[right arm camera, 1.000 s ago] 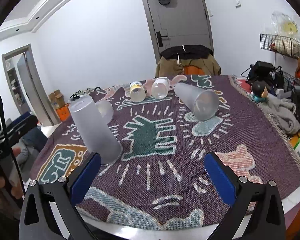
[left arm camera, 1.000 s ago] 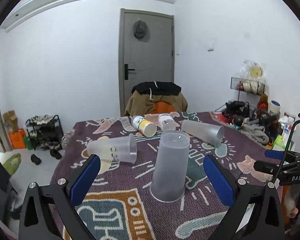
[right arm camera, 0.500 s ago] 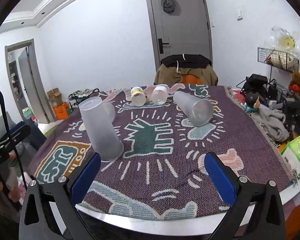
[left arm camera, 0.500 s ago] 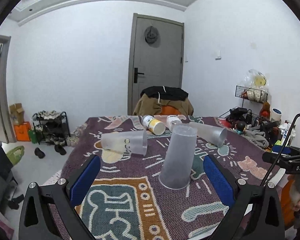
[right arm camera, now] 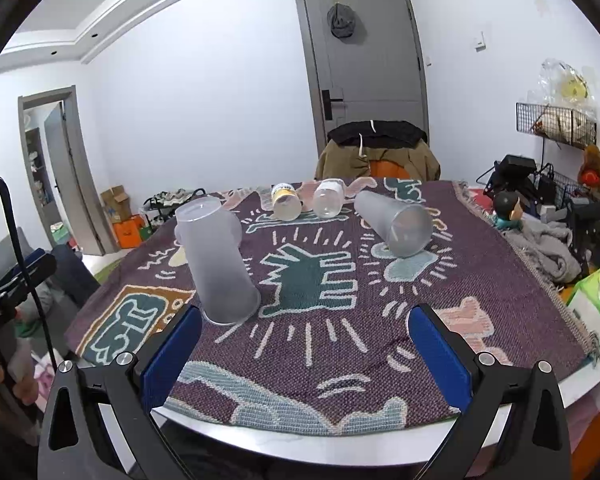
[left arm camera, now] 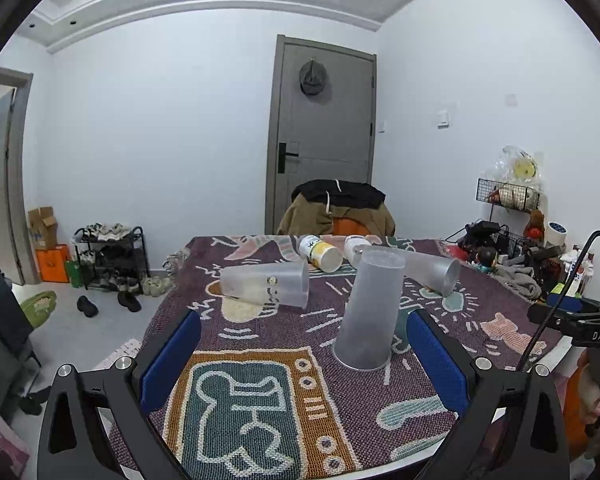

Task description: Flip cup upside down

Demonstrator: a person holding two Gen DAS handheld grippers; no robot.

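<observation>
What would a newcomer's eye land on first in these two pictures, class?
Probably the frosted cup standing mouth-down on the patterned cloth, near its left front. Behind it two more frosted cups lie on their sides, one to the left and one to the right. Both blue-padded grippers, left and right, are open and empty.

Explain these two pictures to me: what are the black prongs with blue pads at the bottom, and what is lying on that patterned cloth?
No robot here: a person holds a hand-held grasping tool in each hand, each carrying a wide-angle camera looking along its two fingers. One picture comes from the left tool, the other from the right tool. Both are open and hold nothing. On the patterned tablecloth one frosted cup stands upside down, mouth on the cloth. Two more cups lie on their sides: the left one and the right one. Behind them lie a yellow-labelled bottle and a clear bottle.
</observation>
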